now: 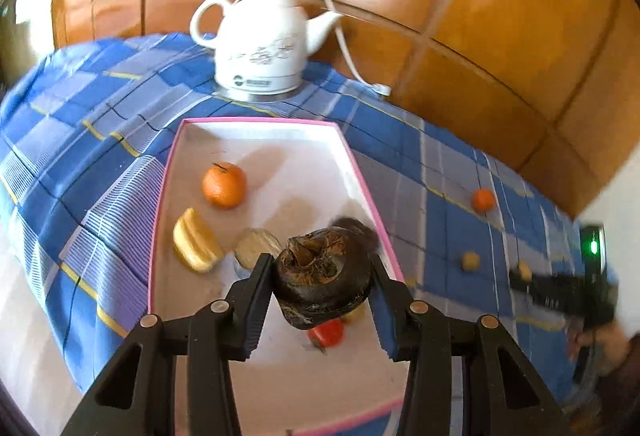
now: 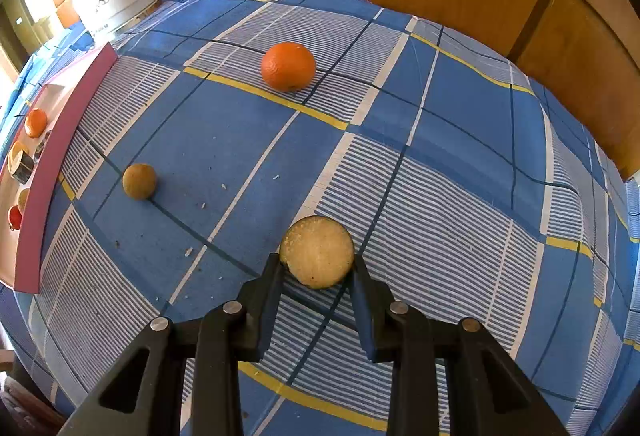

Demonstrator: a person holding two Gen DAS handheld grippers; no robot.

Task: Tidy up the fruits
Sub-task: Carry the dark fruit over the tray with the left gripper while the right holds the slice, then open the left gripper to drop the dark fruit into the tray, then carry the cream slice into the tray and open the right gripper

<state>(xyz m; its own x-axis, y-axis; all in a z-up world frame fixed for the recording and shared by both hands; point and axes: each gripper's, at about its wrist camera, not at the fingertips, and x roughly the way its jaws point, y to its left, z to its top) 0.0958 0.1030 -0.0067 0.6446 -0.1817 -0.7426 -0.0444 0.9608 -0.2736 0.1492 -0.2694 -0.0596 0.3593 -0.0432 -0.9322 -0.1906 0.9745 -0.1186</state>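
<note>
The left gripper (image 1: 322, 272) is clamped on a dark brown, flattened fruit (image 1: 320, 272) with a dried, shrivelled crown; both pads press its sides and it hangs above the near right part of a pink-rimmed white box (image 1: 256, 121). Directly under it in the box lies a small red fruit (image 1: 326, 332). Farther in, left of the held fruit, are a yellowish wedge-shaped piece (image 1: 196, 242) and a round pale slice (image 1: 258, 247), too blurred to identify. Beyond them sits an orange (image 1: 224, 184) with its stem up.

The right gripper (image 2: 317, 263) grips a tan, rough-skinned round fruit (image 2: 317, 252) between its fingertips, low over the blue checked tablecloth (image 2: 460, 139). Left and farther on the cloth lies a small brownish-green round fruit (image 2: 139, 181), well apart from the box. Farther still, near the middle of the cloth, rests a second orange (image 2: 288, 66).

At the far left edge stands a white ceramic electric kettle (image 1: 260, 43), its white cord (image 1: 344, 47) trailing right toward a wooden panelled wall (image 1: 500, 15).
</note>
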